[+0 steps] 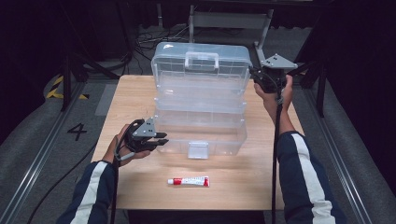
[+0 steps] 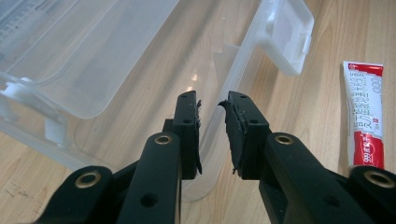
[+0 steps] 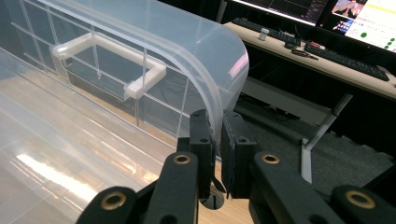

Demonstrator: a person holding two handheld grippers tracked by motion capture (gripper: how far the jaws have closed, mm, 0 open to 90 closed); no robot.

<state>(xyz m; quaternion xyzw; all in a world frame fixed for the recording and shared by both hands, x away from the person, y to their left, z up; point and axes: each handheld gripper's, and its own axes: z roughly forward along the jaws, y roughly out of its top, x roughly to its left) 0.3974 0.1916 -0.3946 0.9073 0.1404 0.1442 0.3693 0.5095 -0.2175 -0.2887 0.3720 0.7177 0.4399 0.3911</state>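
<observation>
A clear plastic tiered box [image 1: 201, 116] stands on the wooden table [image 1: 135, 98] with its lid [image 1: 201, 70] swung up at the back. My left gripper [image 1: 163, 139] is at the left end of the bottom tray [image 1: 215, 142]. In the left gripper view its jaws [image 2: 212, 105] are shut on the tray's thin side wall [image 2: 219, 70]. My right gripper [image 1: 254, 74] is at the lid's upper right corner. In the right gripper view its jaws [image 3: 217, 119] pinch the curved rim of the lid [image 3: 140, 37].
A red and white tube [image 1: 189, 181] lies flat on the table in front of the box, also seen as the tube [image 2: 366, 116] right of the left jaws. A white latch [image 2: 289, 32] sticks out from the tray's front. Desks with screens [image 3: 327, 28] stand behind.
</observation>
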